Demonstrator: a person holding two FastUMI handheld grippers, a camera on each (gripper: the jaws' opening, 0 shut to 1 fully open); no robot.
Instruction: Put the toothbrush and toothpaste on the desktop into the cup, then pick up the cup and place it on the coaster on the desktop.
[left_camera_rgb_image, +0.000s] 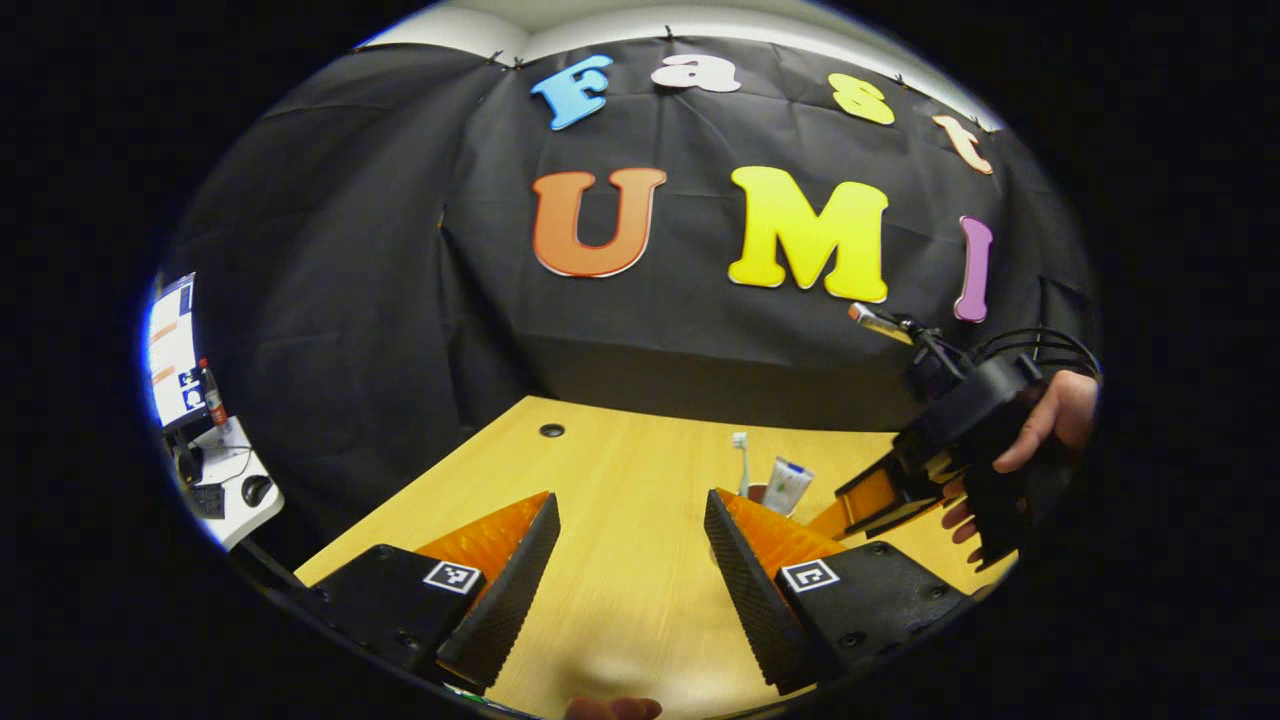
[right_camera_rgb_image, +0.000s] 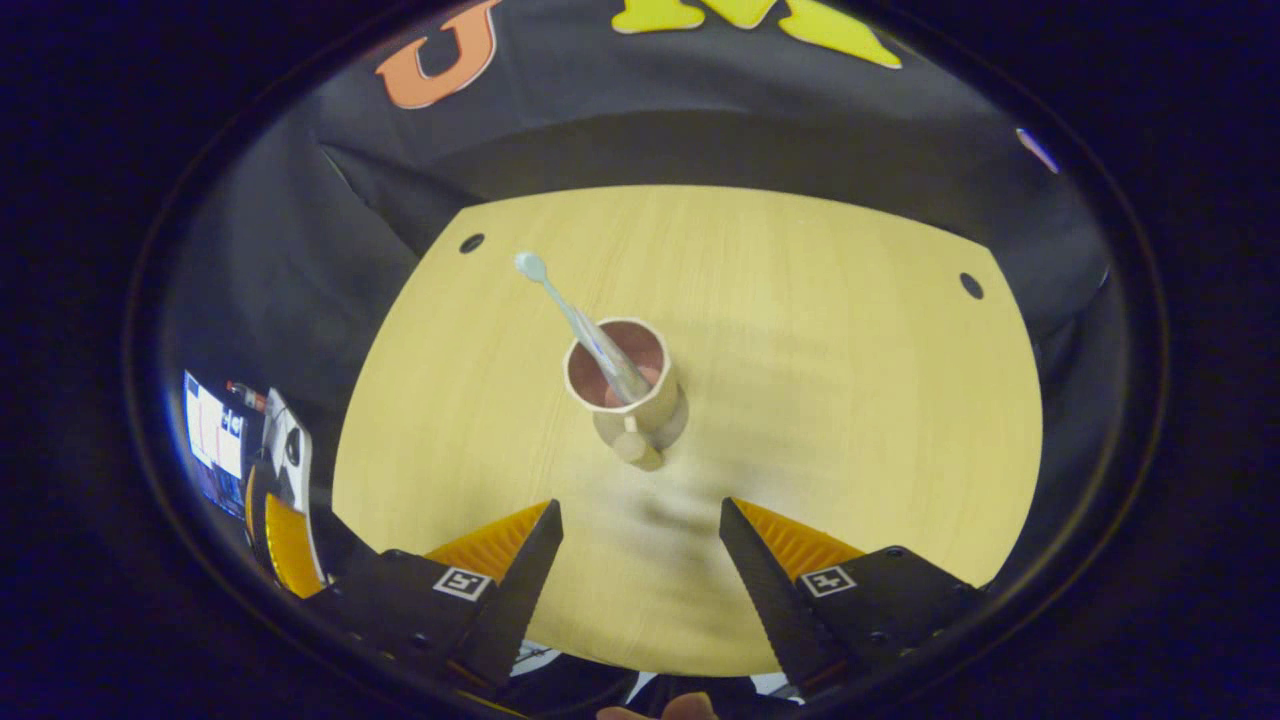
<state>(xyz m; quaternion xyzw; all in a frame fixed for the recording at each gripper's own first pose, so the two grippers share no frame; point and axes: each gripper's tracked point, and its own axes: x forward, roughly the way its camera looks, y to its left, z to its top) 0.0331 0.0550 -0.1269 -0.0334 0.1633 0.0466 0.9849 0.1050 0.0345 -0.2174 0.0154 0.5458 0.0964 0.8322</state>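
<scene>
In the right gripper view a tan cup (right_camera_rgb_image: 640, 400) with a pinkish inside stands upright on the wooden desktop (right_camera_rgb_image: 820, 330), its handle turned toward me. A pale toothbrush (right_camera_rgb_image: 575, 312) leans out of it, head up and to the left. My right gripper (right_camera_rgb_image: 640, 512) hovers open just short of the cup, nothing between its fingers. In the left gripper view the toothbrush (left_camera_rgb_image: 740, 450) and a white toothpaste tube (left_camera_rgb_image: 788, 485) stick up from the cup, whose body is hidden behind my finger. My left gripper (left_camera_rgb_image: 630, 502) is open and holds nothing. The right gripper (left_camera_rgb_image: 868, 500), held by a hand (left_camera_rgb_image: 1045, 420), reaches toward the cup.
The desktop has small round cable holes (right_camera_rgb_image: 471, 243) (right_camera_rgb_image: 970, 285) (left_camera_rgb_image: 551, 430) near its far edge. Beyond the table's left side stands a lit monitor (left_camera_rgb_image: 172, 350) over a white side desk (left_camera_rgb_image: 235, 500) with a mouse. Black cloth closes off the back.
</scene>
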